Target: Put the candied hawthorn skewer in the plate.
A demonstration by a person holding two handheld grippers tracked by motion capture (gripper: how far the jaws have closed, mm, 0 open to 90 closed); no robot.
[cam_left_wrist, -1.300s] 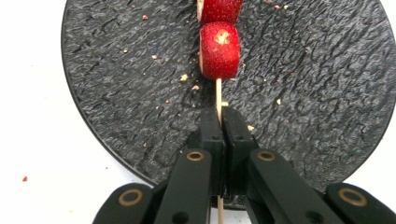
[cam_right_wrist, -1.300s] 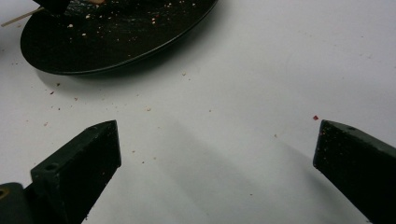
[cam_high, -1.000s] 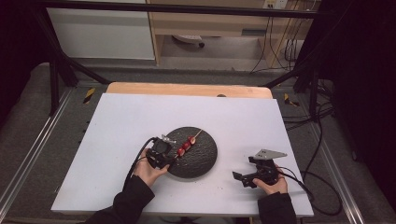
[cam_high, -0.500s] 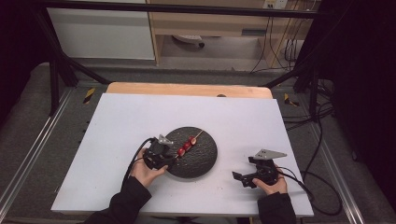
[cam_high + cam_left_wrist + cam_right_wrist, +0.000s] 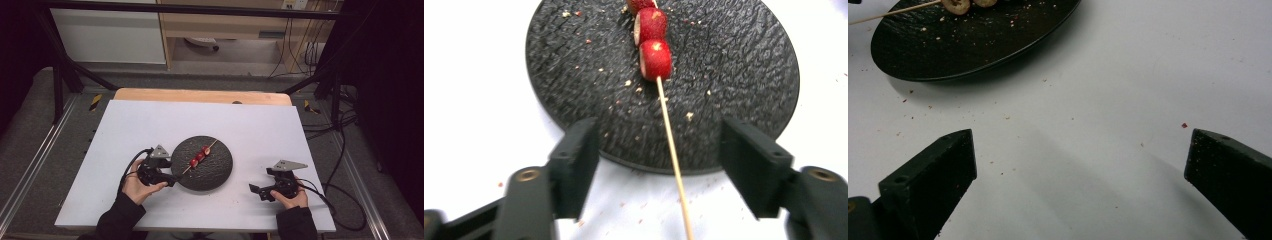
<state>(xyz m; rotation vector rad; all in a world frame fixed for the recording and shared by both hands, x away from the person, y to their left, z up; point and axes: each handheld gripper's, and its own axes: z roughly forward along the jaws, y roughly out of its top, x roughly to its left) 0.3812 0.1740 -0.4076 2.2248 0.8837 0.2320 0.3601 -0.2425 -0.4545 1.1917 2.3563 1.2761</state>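
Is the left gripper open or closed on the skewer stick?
Open. In the left gripper view, the left gripper has its jaws wide apart; the skewer runs between them, touching neither, its far end on the black plate.

Free room, all taken from the black plate (image 5: 202,162) at mid-table. White table top (image 5: 150,120) beyond the plate was seen bare to its far edge; passage there was unobstructed. Just left of the plate the way was blocked by the left gripper (image 5: 659,165), jaws spread wide, with the skewer (image 5: 671,150) overhanging the rim between them, untouched. Right of the plate an open strip was noted, then the right gripper (image 5: 1080,170), jaws apart over bare, crumb-flecked table.
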